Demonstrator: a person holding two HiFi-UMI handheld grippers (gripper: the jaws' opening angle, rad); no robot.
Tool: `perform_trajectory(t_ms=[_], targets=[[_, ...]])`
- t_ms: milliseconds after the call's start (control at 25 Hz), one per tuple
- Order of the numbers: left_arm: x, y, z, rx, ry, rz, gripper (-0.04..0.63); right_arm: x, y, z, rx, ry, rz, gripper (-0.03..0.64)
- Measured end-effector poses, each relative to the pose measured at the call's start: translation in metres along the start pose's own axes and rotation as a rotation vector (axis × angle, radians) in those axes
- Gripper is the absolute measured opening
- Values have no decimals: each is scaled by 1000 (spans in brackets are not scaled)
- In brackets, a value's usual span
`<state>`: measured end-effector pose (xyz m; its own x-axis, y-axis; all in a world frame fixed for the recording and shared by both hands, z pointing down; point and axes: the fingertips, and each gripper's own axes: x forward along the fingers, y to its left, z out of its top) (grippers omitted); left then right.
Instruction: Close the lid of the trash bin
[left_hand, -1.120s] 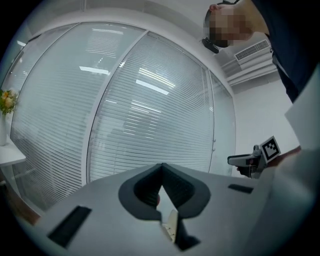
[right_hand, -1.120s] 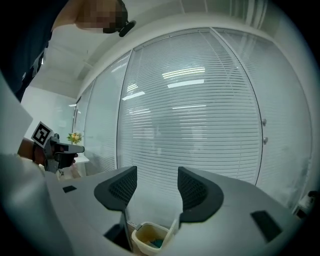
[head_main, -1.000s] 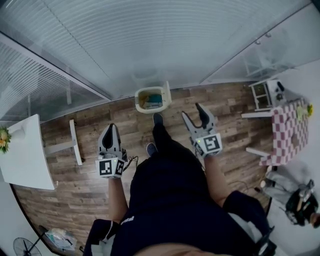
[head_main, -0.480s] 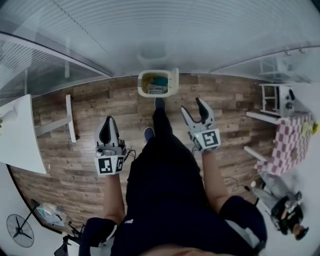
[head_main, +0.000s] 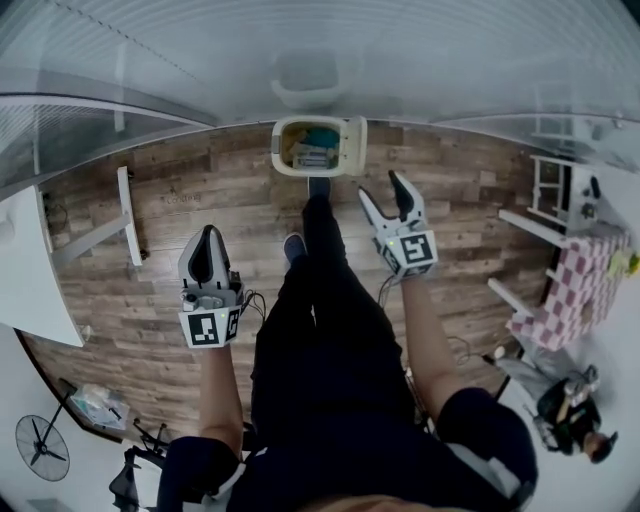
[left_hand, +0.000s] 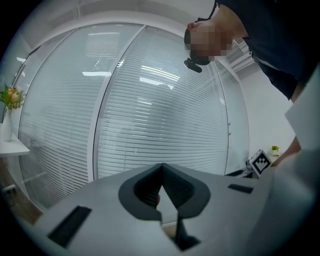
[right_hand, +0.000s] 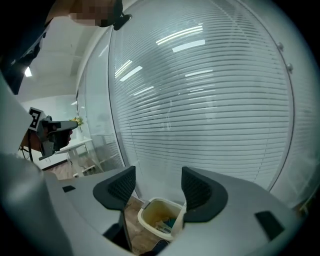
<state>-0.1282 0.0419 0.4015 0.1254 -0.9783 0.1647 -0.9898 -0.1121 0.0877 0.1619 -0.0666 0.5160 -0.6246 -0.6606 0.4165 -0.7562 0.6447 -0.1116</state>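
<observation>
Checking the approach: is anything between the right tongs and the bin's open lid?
Nothing visible does. The right tongs, empty and just opened further, face the trash bin and its raised lid directly; the person's shoe stands aside.

Bin open, by the glass wall.
I see a cream bin (head_main: 278, 150) on the wood floor, rubbish inside; its lid (head_main: 355, 146) stands upright along its right side.

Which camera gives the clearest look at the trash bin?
The head view: the whole trash bin shows from above, lid standing open. The right gripper view catches it small, between open jaws. The left gripper view shows blinds, no bin.
</observation>
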Motion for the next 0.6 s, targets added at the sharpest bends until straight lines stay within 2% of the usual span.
perform_trajectory(t_ms=[240,600], targets=[[15,1,-23,7,32,-21,6,27,-12,-32,26,21,-3,262],[44,-14,-66,-10,90,-65,6,72,-39,-93,69,95,-53,262]])
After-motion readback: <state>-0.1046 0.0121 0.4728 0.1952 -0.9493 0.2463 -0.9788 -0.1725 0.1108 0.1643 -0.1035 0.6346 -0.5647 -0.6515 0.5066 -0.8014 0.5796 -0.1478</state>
